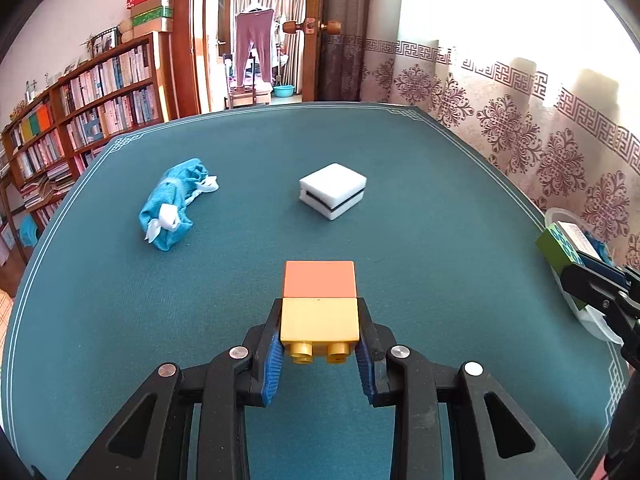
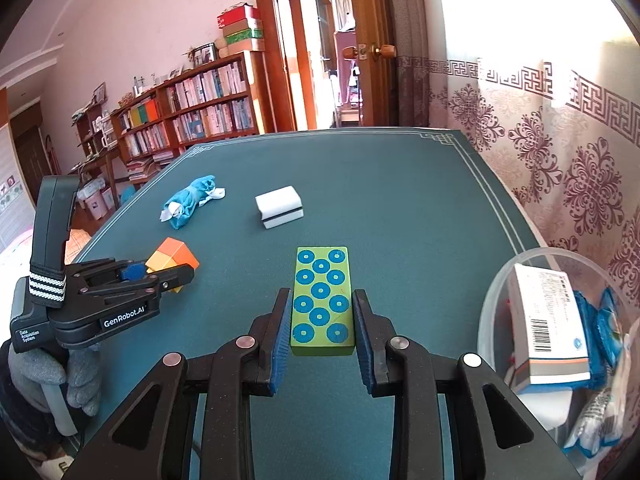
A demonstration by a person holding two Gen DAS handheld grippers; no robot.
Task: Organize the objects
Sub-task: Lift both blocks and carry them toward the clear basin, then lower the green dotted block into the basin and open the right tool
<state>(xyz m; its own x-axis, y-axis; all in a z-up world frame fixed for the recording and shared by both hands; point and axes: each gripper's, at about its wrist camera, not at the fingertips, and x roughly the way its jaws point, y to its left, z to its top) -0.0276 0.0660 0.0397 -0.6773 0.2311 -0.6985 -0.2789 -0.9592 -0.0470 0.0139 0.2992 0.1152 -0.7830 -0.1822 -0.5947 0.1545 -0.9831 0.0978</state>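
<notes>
My left gripper (image 1: 319, 332) is shut on a yellow toy brick (image 1: 319, 322) with an orange brick (image 1: 319, 279) stuck to its far end, held above the teal table cloth (image 1: 420, 280). From the right wrist the same left gripper (image 2: 160, 274) and bricks (image 2: 172, 258) show at the left. My right gripper (image 2: 321, 312) is shut on a green block with blue dots (image 2: 322, 300), also lifted. That block (image 1: 558, 246) peeks in at the right edge of the left wrist view. A blue cloth bundle (image 1: 172, 204) and a white foam block (image 1: 333, 190) lie further back.
A clear plastic bin (image 2: 496, 288) at the right table edge holds a white carton (image 2: 548, 320) and blue packets. A patterned curtain (image 2: 560, 168) hangs along the right side. A bookshelf (image 1: 80, 120) and an open doorway stand beyond the table. A gloved hand (image 2: 48, 376) holds the left tool.
</notes>
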